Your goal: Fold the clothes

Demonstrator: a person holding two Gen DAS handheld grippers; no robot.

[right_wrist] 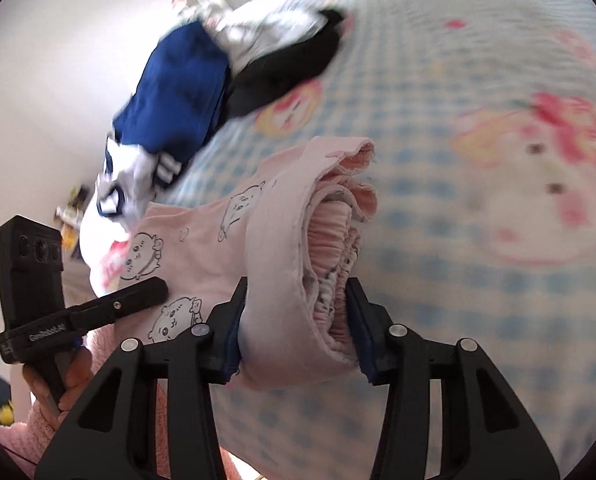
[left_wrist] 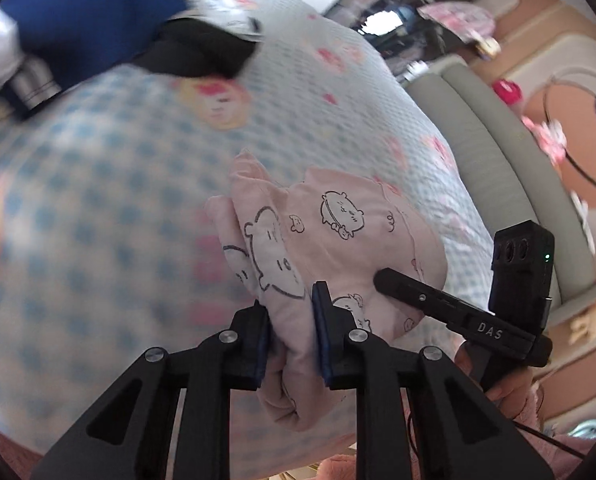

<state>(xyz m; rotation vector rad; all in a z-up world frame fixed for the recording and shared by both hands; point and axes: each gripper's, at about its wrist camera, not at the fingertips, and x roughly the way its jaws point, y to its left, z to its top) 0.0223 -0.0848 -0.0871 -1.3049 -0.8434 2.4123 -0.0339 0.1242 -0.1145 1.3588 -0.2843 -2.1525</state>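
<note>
The left gripper [left_wrist: 292, 312] is clamped on a thin fold of the pink garment [left_wrist: 337, 240], and the right gripper [right_wrist: 296, 320] grips the thick folded bundle at its elastic waistband end. The garment is held just above the blue-checked bedspread [left_wrist: 98, 200], where a pile of dark blue [right_wrist: 178, 92], black [right_wrist: 282, 76] and white clothes lies well apart

folded garment [left_wrist: 337, 248] on bedspread [left_wrist: 98, 200] | clothes pile [left_wrist: 110, 32] behind it | gripped from both ends
</note>
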